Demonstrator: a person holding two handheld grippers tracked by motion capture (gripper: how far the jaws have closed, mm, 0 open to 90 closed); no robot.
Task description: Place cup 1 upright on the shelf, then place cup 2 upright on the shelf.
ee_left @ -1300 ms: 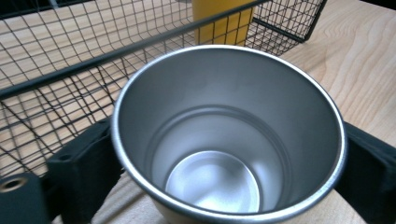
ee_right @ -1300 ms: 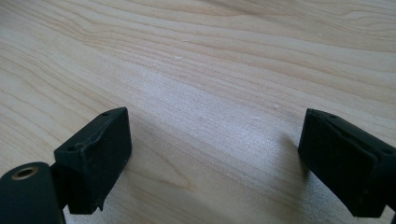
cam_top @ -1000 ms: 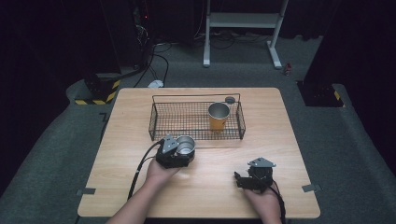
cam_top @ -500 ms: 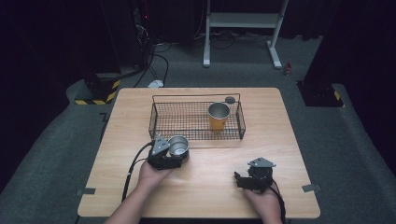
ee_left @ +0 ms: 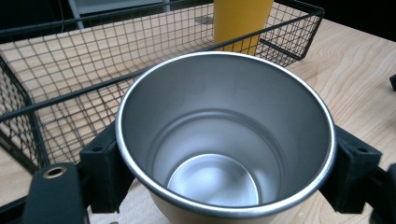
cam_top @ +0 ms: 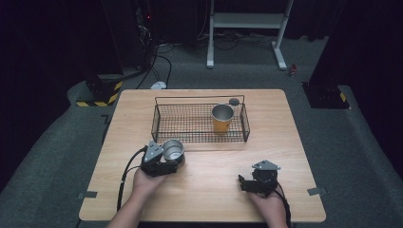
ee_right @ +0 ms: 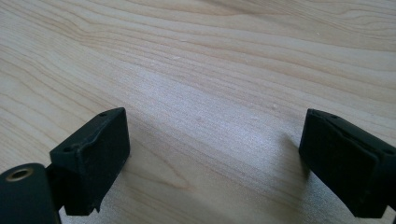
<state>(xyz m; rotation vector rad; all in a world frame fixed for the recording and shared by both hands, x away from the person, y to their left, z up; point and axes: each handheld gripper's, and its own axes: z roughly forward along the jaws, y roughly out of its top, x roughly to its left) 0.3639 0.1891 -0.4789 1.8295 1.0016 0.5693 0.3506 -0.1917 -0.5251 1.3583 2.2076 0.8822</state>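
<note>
Nearest the person, the right tongs point(cam_top: 247, 183) rest low over bare wood with their jaws spread wide and nothing between them, as the right gripper view shows. Just across from them, the left tongs point(cam_top: 172, 159) are clamped on a steel cup point(cam_top: 173, 150): in the left gripper view the two black pads point(ee_left: 105, 175) press against opposite sides of the cup point(ee_left: 226, 140), which stands upright and empty, its mouth facing up. The cup hangs at the tips of those tongs, just short of the near wall of the wire basket point(cam_top: 190, 138), outside it.

Beyond the left tongs, the basket sits on the table point(cam_top: 285, 142) with most of its floor bare. Toward its far right corner, well away from the gripped cup, stands a yellow cup point(cam_top: 222, 118), upright and already inside. A small dark round thing point(cam_top: 234, 101) lies just behind the basket's far rim; what it is cannot be told.

Judging by this layout, the work looks about half done: one cup is stowed, the second is gripped and near the basket. Left to do seems to be carrying it over the near wall, setting it down inside, and letting go.
</note>
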